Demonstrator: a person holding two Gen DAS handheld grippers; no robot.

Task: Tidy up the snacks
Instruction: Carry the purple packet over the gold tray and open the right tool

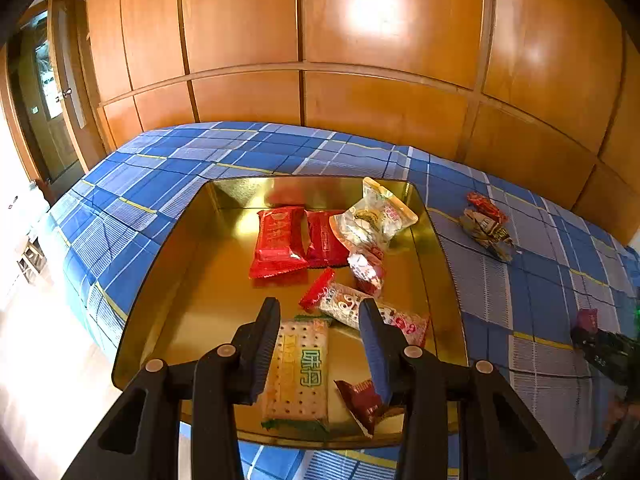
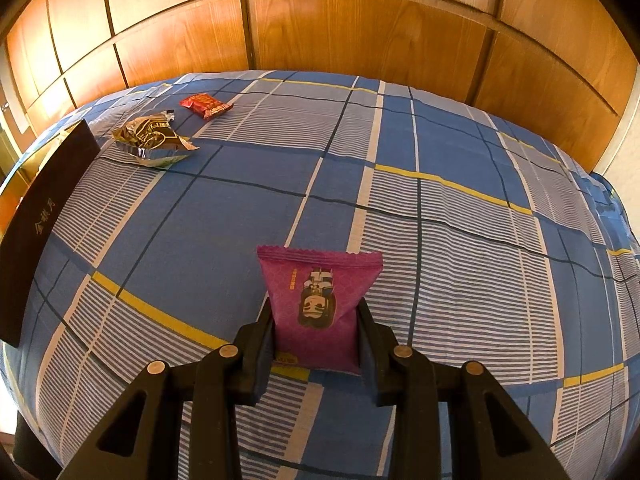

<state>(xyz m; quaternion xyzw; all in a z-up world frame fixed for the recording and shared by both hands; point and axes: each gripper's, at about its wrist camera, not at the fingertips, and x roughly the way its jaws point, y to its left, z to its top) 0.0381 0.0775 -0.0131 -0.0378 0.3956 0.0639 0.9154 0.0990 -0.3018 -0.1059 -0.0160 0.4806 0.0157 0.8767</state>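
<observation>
The right hand-held gripper clamps a purple snack packet, hiding its lower edges; the left hand-held gripper gapes empty.

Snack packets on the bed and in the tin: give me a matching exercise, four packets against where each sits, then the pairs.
Packets:
1. purple packet
2. cracker packet
3. crumpled brown wrapper
4. white bag

Places:
A. on the checked bedsheet, near the small red packet
B. in the gold tin, far side, leaning by the rim
C. pinched in the right tool
D. flat in the gold tin, below the left tool

Pairs: 1-C, 2-D, 3-A, 4-B
</observation>
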